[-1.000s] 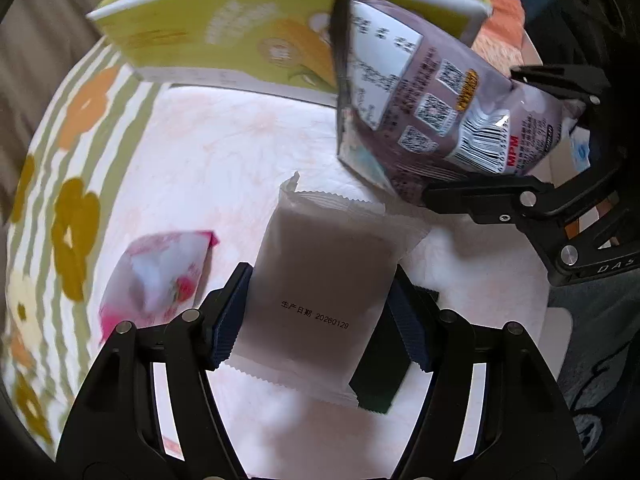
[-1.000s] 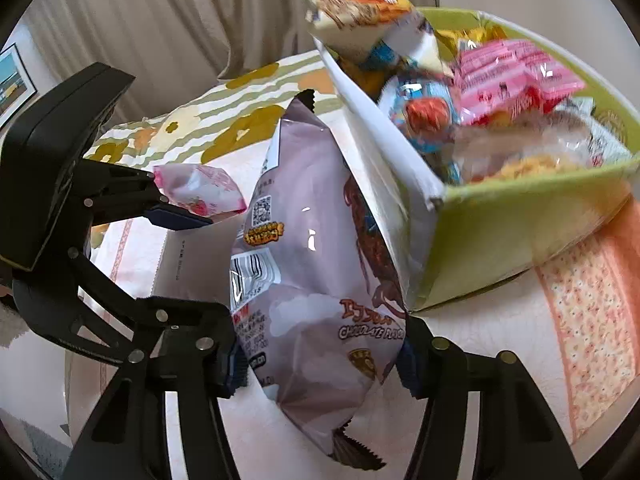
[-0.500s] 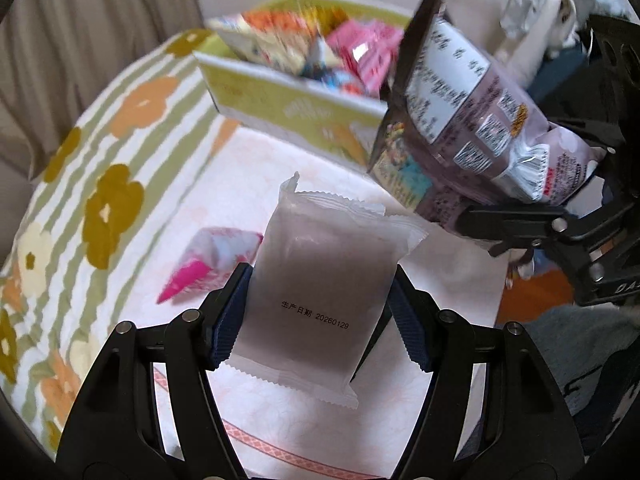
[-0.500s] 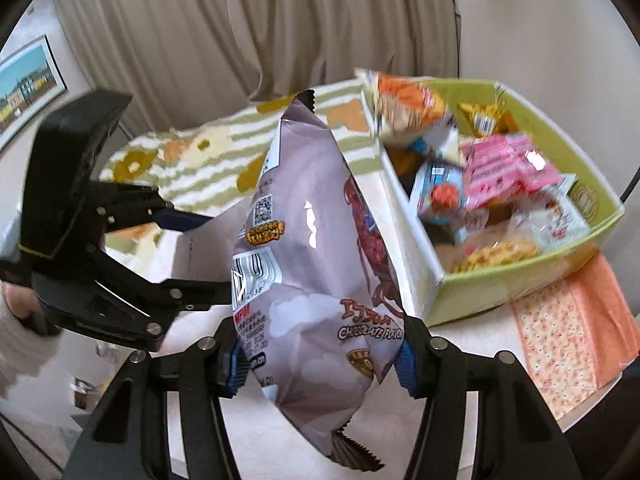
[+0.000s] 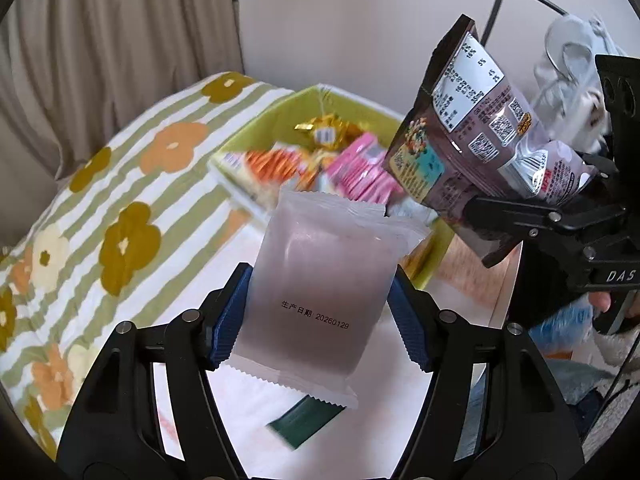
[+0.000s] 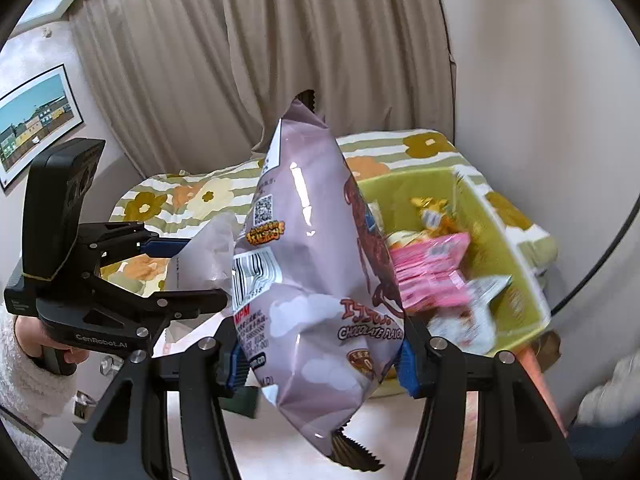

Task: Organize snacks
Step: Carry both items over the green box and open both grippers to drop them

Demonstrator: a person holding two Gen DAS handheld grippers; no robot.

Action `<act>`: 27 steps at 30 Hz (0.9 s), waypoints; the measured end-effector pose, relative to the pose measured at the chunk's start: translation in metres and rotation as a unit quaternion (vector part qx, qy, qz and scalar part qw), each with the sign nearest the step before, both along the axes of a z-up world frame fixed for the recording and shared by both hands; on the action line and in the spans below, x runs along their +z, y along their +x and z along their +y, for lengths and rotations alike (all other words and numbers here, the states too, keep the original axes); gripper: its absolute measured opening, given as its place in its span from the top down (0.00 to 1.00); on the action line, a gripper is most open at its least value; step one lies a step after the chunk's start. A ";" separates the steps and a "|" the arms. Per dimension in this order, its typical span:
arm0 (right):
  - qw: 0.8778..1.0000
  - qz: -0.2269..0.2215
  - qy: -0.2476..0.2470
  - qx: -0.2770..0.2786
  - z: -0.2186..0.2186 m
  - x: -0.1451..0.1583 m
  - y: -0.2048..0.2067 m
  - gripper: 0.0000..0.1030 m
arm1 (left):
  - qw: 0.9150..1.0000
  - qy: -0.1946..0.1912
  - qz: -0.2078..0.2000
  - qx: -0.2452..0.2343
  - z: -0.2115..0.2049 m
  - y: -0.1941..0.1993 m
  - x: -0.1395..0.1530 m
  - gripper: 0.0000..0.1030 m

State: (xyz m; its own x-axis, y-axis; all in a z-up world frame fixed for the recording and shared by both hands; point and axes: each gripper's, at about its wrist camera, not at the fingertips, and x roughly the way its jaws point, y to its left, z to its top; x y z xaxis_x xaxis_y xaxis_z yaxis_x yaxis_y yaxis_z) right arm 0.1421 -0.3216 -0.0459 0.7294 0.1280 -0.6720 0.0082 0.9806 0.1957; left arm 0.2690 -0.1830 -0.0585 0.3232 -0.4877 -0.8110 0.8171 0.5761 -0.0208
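Fingers (image 5: 234, 320) of the left gripper (image 5: 320, 316), padded in blue, pinch a frosted white snack packet (image 5: 320, 292) by its two side edges, holding it upright in the air with a printed date facing the camera. Fingers (image 6: 408, 364) of the right gripper (image 6: 320, 364) likewise clamp a pale purple chocolate snack bag (image 6: 316, 280) by its lower part, its top pointing upward. Both packets hang above and in front of a green cardboard box (image 5: 276, 114), which holds pink, orange and gold-wrapped snacks (image 5: 360, 168). A dark green packet (image 5: 306, 420) lies on the white table (image 5: 400, 392) beneath the left gripper; a floral striped cloth (image 5: 132, 200) covers the surface to the left.
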 end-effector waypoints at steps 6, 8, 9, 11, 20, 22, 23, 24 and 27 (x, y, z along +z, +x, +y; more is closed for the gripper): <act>1.000 0.007 -0.006 0.023 -0.067 0.000 0.011 0.48 | 0.999 -0.008 0.035 0.039 -0.071 0.003 -0.014 0.38; 1.000 0.014 0.000 0.027 -0.089 -0.002 0.014 0.48 | 0.997 -0.006 0.053 0.054 -0.091 0.004 -0.025 0.38; 0.999 0.018 0.004 0.030 -0.098 -0.004 0.017 0.48 | 0.996 -0.004 0.059 0.060 -0.099 0.004 -0.029 0.38; 0.999 0.025 0.008 0.035 -0.114 -0.005 0.021 0.48 | 0.995 0.001 0.067 0.073 -0.110 0.003 -0.038 0.38; 0.997 0.044 0.035 0.048 -0.142 -0.020 0.028 0.48 | 0.985 0.040 0.094 0.137 -0.128 0.022 -0.077 0.36; 0.997 0.045 0.038 0.047 -0.143 -0.020 0.030 0.48 | 0.985 0.044 0.094 0.136 -0.129 0.023 -0.080 0.34; 0.997 0.046 0.040 0.046 -0.141 -0.019 0.029 0.48 | 0.985 0.042 0.090 0.138 -0.127 0.022 -0.079 0.21; 0.997 0.046 0.042 0.046 -0.141 -0.019 0.029 0.48 | 0.985 0.042 0.087 0.143 -0.125 0.023 -0.079 0.11; 0.997 0.048 0.043 0.051 -0.144 -0.023 0.035 0.48 | 0.983 0.034 0.078 0.162 -0.113 0.021 -0.074 0.00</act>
State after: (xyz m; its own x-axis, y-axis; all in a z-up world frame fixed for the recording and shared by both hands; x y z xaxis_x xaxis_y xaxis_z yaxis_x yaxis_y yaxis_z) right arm 0.1771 -0.4654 -0.0687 0.6422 0.2590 -0.7215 -0.0678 0.9567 0.2830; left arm 0.2900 -0.2962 -0.1329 0.3207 -0.3223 -0.8907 0.5807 0.8098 -0.0840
